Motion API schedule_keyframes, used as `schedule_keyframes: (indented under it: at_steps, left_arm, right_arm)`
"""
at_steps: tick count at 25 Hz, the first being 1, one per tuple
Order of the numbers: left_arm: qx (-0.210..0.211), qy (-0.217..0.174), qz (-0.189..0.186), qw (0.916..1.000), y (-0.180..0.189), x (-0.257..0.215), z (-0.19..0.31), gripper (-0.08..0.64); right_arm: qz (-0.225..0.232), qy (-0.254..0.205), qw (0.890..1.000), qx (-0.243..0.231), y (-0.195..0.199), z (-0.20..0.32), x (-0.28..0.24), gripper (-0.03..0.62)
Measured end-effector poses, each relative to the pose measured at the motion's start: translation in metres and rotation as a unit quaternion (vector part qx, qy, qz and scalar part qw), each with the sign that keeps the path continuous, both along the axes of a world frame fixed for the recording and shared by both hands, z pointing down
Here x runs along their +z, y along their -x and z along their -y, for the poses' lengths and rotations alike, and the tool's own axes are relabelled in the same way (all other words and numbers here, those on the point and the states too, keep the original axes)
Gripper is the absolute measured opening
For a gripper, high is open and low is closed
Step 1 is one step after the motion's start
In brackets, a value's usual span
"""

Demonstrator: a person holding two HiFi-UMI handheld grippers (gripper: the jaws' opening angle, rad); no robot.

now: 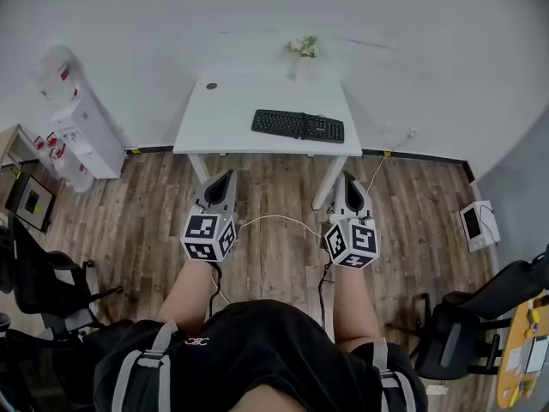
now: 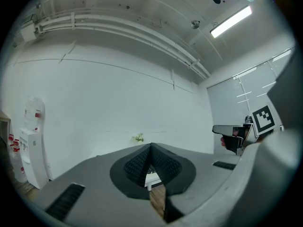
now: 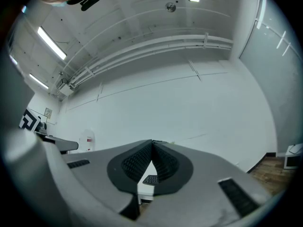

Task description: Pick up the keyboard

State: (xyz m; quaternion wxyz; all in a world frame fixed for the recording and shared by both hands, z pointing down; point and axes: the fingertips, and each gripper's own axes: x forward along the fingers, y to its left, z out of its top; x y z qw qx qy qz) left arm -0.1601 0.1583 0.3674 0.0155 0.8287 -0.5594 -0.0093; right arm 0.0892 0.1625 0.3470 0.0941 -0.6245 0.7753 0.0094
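A person holds 2 grippers over the wood floor (image 1: 274, 256), the left gripper (image 1: 225, 178) and right gripper (image 1: 347, 183) both closed and empty. Well beyond them, the black keyboard (image 1: 298, 125) lies on the white bench (image 1: 225, 114).

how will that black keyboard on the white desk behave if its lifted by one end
The keyboard is long, flat and thin, so it is probably stiff and fairly light, though lifted by one end it may swing down. It lies flat on the desk, so it is unlikely to roll or tip.
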Motion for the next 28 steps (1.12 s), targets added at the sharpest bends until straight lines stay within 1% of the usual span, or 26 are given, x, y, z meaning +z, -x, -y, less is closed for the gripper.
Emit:
schedule_keyframes:
  at_steps: [7,11,13,15,17,21,23,28]
  left_arm:
    - [0.004,0.001,-0.005,1.0,0.03,0.008,0.005,0.009]
    - [0.009,-0.002,-0.004,1.0,0.048,0.013,0.003,0.009]
    - [0.01,0.004,-0.005,0.9999,0.056,0.019,0.004,0.009]
    - [0.012,0.011,-0.007,0.9999,0.06,0.024,0.004,0.009]
    - [0.012,0.011,-0.003,0.9999,0.063,0.027,0.007,0.009]
    - [0.015,0.015,-0.003,0.9998,0.067,0.032,0.018,0.009]
    - [0.017,0.016,0.005,0.9997,0.066,0.035,0.025,0.009]
    - [0.017,0.011,0.01,0.9998,0.061,0.034,0.056,0.009]
  right_arm:
    - [0.013,0.009,1.0,0.01,0.024,0.005,0.012,0.005]
    - [0.017,0.0,1.0,0.018,0.039,-0.002,0.014,0.005]
    - [0.013,0.0,1.0,0.025,0.046,-0.005,0.017,0.005]
    - [-0.001,0.005,1.0,0.031,0.05,-0.008,0.023,0.005]
    - [-0.008,0.007,0.999,0.036,0.05,-0.008,0.027,0.005]
    - [-0.006,0.008,0.999,0.043,0.048,0.001,0.032,0.005]
    - [-0.008,0.009,0.999,0.047,0.046,0.007,0.033,0.005]
    - [-0.011,0.008,0.999,0.051,0.036,0.039,0.035,0.005]
